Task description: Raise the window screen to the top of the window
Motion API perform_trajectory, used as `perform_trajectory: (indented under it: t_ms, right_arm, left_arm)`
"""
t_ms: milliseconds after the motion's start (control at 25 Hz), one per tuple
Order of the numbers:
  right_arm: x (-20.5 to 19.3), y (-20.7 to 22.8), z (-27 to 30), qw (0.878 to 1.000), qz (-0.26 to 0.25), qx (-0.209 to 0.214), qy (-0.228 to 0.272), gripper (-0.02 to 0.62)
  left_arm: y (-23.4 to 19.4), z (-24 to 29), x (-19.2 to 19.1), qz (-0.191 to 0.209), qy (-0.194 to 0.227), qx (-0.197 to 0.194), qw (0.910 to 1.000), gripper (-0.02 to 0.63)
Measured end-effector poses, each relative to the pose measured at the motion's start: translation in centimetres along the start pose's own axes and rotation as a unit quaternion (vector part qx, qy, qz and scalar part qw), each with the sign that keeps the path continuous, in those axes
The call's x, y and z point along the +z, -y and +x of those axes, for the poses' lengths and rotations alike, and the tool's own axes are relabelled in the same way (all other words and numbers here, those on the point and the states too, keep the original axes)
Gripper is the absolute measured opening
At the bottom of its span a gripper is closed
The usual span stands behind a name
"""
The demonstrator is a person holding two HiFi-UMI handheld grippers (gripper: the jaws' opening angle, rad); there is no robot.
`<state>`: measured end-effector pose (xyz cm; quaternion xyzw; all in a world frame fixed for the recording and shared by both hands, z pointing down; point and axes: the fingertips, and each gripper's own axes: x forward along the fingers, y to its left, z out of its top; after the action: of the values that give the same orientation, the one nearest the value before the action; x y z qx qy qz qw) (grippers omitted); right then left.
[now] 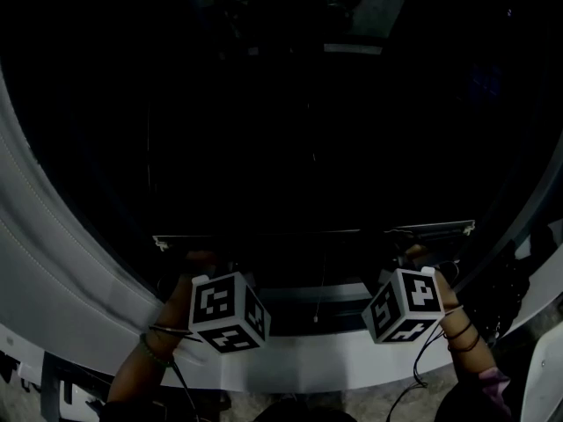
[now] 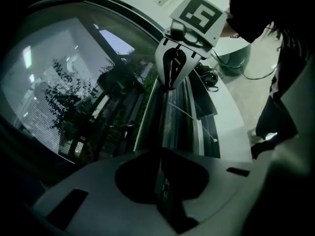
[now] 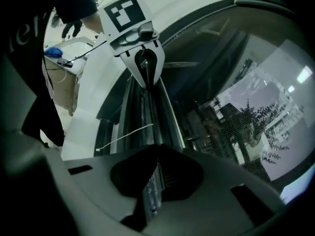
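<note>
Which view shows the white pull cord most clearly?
The right gripper view: the cord lies bright and whole, from end to end. The left gripper view shows it thinner and dimmer; the head view shows only a faint hanging line.

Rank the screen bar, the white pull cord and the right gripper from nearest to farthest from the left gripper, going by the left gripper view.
1. screen bar: clamped between the fingers of the left gripper, so touching.
2. white pull cord: partway along the bar, on its right side.
3. right gripper: at the bar's far end, top centre of the view.
</note>
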<state>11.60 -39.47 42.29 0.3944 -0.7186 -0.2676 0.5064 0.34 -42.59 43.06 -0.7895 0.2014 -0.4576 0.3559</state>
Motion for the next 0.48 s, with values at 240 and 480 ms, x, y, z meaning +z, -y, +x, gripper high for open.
perform_trajectory:
  t_ms: [240,480]
  right_arm:
    - [1.6,5.4,-3.3,0.998,-0.003,-0.05,0.032,0.026]
    - [5.6,9.5,-6.7,0.993,-0.013,-0.1,0.061,0.028]
  left_arm:
    - [-5.1,-3.0,2.5,-0.001,0.021,0.059,0.998,0.026]
    - [-9.7,-7.8,3.1,-0.013,0.055,0.103,0.9931,0.032]
